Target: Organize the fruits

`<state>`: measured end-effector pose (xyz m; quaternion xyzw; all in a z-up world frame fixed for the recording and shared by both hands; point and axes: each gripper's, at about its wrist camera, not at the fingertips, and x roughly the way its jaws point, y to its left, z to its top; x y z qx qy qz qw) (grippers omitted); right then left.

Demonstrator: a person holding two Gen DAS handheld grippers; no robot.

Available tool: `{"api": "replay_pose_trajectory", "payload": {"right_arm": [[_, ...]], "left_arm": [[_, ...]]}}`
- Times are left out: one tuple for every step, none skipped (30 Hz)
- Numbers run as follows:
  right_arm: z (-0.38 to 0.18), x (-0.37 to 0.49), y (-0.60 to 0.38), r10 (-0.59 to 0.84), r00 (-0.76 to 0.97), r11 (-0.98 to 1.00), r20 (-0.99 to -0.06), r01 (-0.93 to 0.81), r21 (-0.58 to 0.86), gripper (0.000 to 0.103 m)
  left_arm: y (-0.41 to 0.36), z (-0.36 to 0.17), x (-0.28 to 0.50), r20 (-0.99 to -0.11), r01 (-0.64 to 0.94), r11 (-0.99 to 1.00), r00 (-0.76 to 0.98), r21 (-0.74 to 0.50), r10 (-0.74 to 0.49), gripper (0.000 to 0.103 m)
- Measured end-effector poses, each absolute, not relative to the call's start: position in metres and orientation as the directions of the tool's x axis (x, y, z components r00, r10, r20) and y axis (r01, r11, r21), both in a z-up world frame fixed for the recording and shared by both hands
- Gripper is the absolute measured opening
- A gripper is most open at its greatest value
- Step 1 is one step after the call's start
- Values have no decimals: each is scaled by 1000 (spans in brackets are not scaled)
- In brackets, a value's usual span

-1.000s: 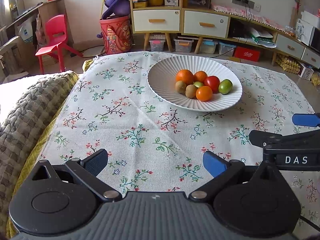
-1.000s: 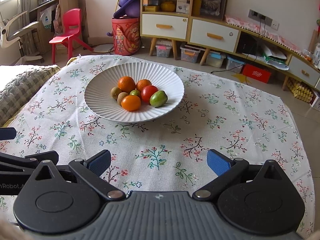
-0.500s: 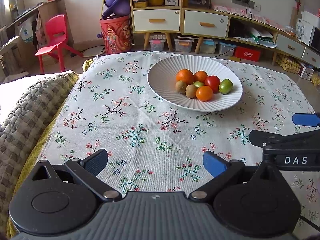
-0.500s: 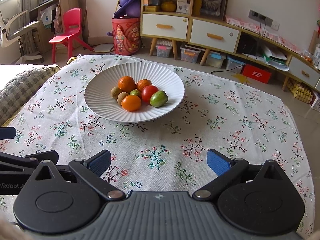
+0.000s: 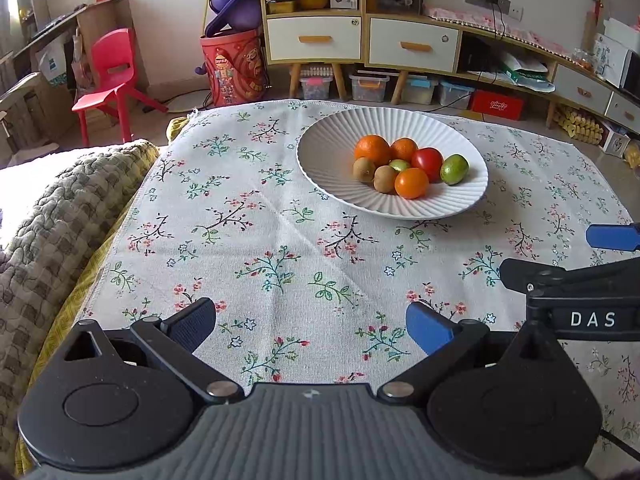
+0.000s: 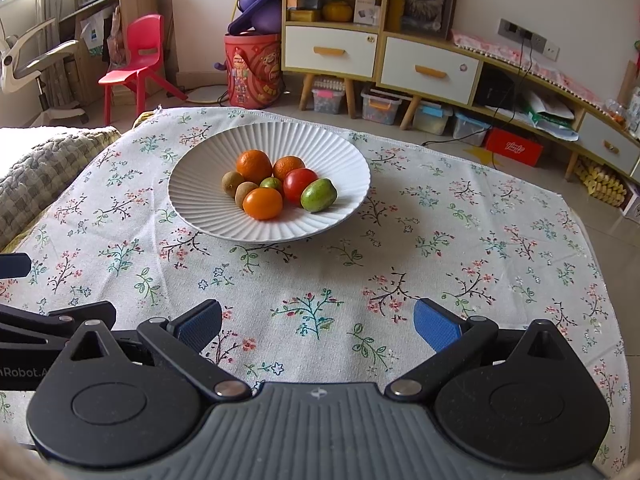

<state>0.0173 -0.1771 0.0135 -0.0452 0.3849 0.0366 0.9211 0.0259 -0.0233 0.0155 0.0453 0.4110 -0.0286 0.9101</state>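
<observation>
Both grippers hang low over the flowered cloth (image 5: 280,240) on the bench, the left gripper (image 5: 310,326) and the right gripper (image 6: 318,320) each with its blue pads spread wide apart and nothing between them. Well ahead of them, the fruits (image 6: 276,186) sit heaped together in the white ribbed plate (image 6: 200,204).

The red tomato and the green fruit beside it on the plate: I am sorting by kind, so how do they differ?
The glossy red tomato is round, while the smooth green fruit is more oval. The red tomato sits nearer the middle of the pile; the green fruit lies at its outer right edge. Both rest on the ribbed white plate, touching each other.
</observation>
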Motion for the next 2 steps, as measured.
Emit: {"api": "replay_pose_trajectory", "payload": {"right_arm": [[13, 17, -177, 33, 702, 993, -712, -102, -55, 102], [13, 17, -177, 34, 703, 994, -711, -101, -53, 102]], "left_arm": [[-23, 15, 26, -750, 88, 994, 662, 61, -12, 92], [-22, 14, 26, -750, 90, 994, 662, 60, -15, 92]]}}
